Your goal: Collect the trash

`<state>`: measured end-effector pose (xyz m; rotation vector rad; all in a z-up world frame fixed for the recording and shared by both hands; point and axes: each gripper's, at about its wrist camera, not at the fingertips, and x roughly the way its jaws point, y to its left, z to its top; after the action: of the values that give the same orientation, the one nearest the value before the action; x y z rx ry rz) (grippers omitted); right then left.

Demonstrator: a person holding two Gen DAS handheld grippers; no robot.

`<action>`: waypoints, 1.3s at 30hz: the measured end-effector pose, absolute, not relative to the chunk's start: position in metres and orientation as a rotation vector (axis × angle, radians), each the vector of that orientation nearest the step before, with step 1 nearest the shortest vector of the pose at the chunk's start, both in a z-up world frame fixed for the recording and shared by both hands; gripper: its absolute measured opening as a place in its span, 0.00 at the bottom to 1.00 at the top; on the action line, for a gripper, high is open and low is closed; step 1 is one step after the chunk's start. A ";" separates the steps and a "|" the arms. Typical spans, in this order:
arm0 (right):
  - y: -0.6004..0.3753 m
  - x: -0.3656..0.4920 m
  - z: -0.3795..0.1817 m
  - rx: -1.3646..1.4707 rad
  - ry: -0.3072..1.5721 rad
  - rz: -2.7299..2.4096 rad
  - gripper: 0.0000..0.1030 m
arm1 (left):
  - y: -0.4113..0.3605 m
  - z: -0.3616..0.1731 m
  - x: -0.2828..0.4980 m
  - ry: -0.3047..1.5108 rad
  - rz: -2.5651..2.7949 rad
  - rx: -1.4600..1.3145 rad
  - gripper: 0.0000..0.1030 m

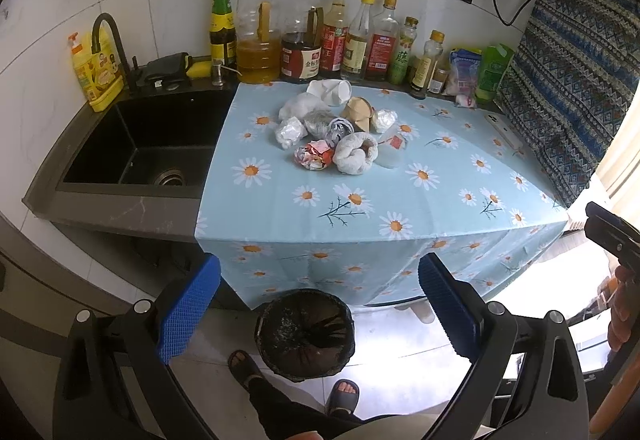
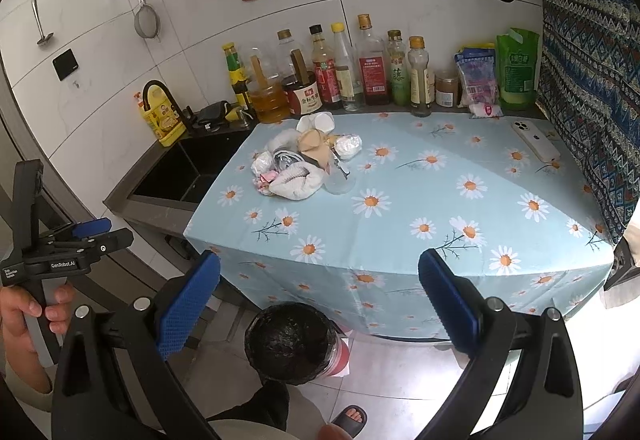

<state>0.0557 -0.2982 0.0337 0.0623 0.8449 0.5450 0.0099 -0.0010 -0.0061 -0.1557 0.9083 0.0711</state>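
Note:
A pile of trash point(image 1: 336, 132) lies on the blue daisy tablecloth point(image 1: 360, 208): crumpled foil balls, a white paper cup point(image 1: 330, 91), a tan paper wad, a rolled white cloth point(image 1: 356, 153) and a clear plastic cup. The same pile point(image 2: 304, 160) shows in the right wrist view. A bin with a black liner point(image 1: 305, 334) stands on the floor below the counter's front edge, also seen as the bin point(image 2: 290, 342). My left gripper point(image 1: 320, 312) is open and empty, held back over the bin. My right gripper point(image 2: 320, 304) is open and empty too.
A black sink point(image 1: 148, 148) with a tap sits left of the cloth. Several sauce and oil bottles point(image 1: 320, 40) line the back wall. A white phone point(image 2: 534, 140) lies at the right by a patterned fabric. A person's sandalled feet point(image 1: 342, 394) stand by the bin.

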 end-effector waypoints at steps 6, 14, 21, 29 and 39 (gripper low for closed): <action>-0.299 0.055 0.031 0.063 0.844 0.551 0.95 | -0.003 -0.007 0.009 0.907 0.068 -0.151 0.93; -0.297 0.055 0.029 0.069 0.842 0.552 0.95 | -0.005 -0.006 0.007 0.906 0.070 -0.147 0.93; -0.296 0.055 0.030 0.077 0.842 0.567 0.95 | -0.006 -0.001 0.002 0.905 0.084 -0.148 0.93; -0.293 0.057 0.033 0.064 0.866 0.581 0.95 | -0.005 0.007 -0.002 0.906 0.088 -0.157 0.93; -0.277 0.061 0.035 0.068 0.879 0.570 0.95 | 0.004 0.006 0.007 0.926 0.051 -0.151 0.93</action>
<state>0.0606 -0.2774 0.0345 0.0683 0.8788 0.5702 0.0073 0.0039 0.0060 -0.1507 0.9260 0.0506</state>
